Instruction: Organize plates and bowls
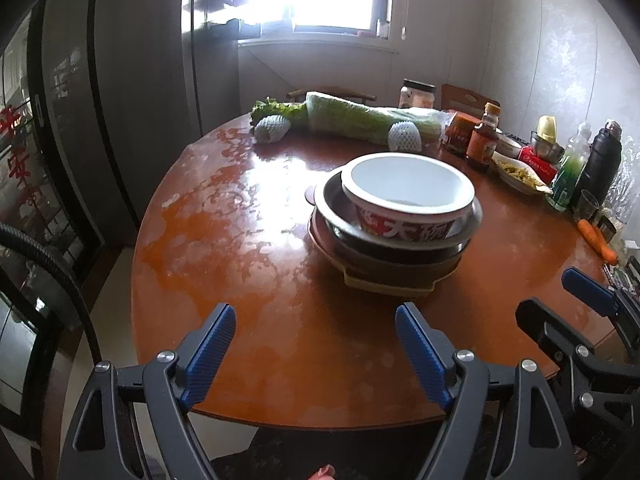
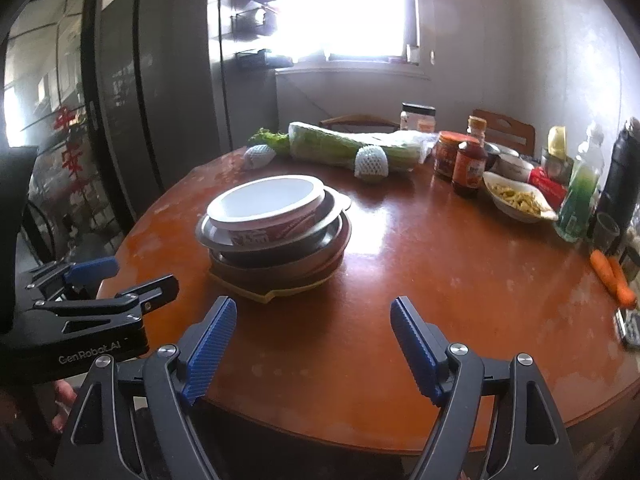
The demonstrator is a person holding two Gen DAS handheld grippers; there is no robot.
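Note:
A stack of dishes stands in the middle of the round wooden table point(image 1: 248, 264). On top is a white bowl with red print point(image 1: 408, 184) point(image 2: 264, 200), sitting in a steel bowl point(image 1: 332, 204) point(image 2: 208, 232). Below come darker bowls and a yellow-rimmed brown dish point(image 1: 384, 282) point(image 2: 256, 292). My left gripper point(image 1: 315, 312) point(image 2: 140, 274) hovers open over the table's near edge, short of the stack. My right gripper point(image 2: 314, 306) point(image 1: 550, 292) is open too, beside it and right of the stack. Neither holds anything.
Along the far side lie a wrapped cabbage point(image 1: 360, 120) and two foam-netted fruits point(image 1: 404, 138). On the right stand jars, sauce bottles point(image 1: 482, 144), a dish of food point(image 1: 516, 174), a dark flask point(image 1: 600, 164) and carrots point(image 1: 598, 238). Chairs stand behind; a dark fridge point(image 1: 120, 100) is left.

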